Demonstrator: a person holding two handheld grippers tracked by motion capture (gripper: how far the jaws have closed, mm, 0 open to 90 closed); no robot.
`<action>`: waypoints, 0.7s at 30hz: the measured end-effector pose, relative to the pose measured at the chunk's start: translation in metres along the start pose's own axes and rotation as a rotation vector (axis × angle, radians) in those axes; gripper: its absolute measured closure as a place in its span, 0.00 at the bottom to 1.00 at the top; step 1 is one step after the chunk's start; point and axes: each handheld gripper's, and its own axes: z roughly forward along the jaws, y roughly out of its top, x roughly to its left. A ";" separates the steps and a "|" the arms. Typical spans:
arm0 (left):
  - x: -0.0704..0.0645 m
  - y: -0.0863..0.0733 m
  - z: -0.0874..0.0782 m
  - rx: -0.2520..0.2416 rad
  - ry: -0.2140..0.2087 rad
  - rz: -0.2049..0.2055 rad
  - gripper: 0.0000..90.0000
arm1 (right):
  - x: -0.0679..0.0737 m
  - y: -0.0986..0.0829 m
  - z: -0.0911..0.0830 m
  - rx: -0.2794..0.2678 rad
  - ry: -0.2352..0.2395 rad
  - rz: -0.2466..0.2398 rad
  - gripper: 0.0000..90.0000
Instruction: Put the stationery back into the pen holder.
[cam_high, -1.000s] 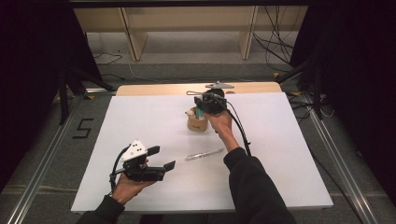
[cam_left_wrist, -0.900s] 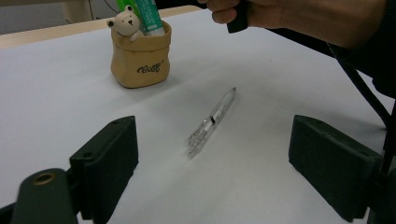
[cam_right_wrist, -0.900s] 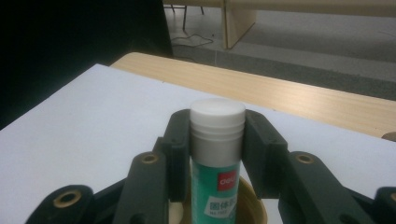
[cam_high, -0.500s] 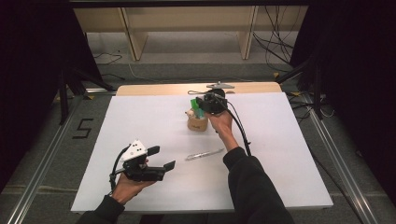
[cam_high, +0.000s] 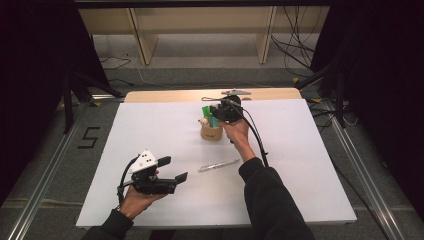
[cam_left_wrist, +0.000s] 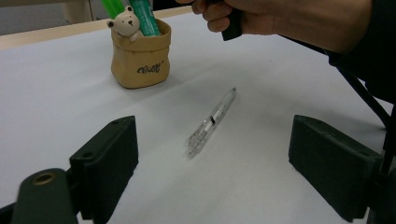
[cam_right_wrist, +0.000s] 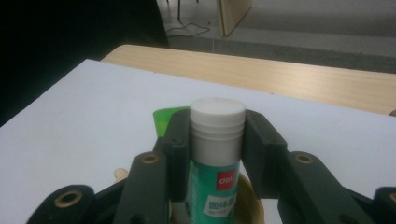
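Note:
A tan bag-shaped holder (cam_high: 212, 133) with a small bear figure (cam_left_wrist: 125, 24) stands at the far middle of the white table. A green glue stick (cam_right_wrist: 217, 140) with a white cap stands upright in it. My right gripper (cam_high: 220, 112) is shut on the stick just below the cap. A lighter green thing (cam_right_wrist: 163, 119) stands behind it in the holder (cam_left_wrist: 140, 56). A clear pen (cam_high: 218, 165) lies flat on the table, nearer the person. My left gripper (cam_high: 172, 169) is held open near the front left and faces the pen (cam_left_wrist: 212, 121), with nothing between its jaws.
The white table (cam_high: 300, 165) has a wooden strip (cam_high: 165, 95) along its far edge. The right forearm and its cable reach over the table's middle right. Shelving legs and cables lie on the floor beyond the table.
The right gripper has shifted slightly at the holder, and green shows above the holder's rim where it did not a second ago. The left gripper and the pen have not moved.

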 end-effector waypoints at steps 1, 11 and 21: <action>0.000 0.000 0.000 0.000 0.000 0.001 0.17 | -0.001 0.000 0.000 -0.001 0.001 0.006 0.72; 0.000 0.000 0.000 0.002 0.001 0.001 0.17 | -0.002 -0.001 0.004 -0.004 -0.041 -0.010 0.72; 0.000 0.000 0.000 0.003 0.000 0.003 0.17 | -0.003 -0.003 0.007 0.012 -0.026 0.008 0.72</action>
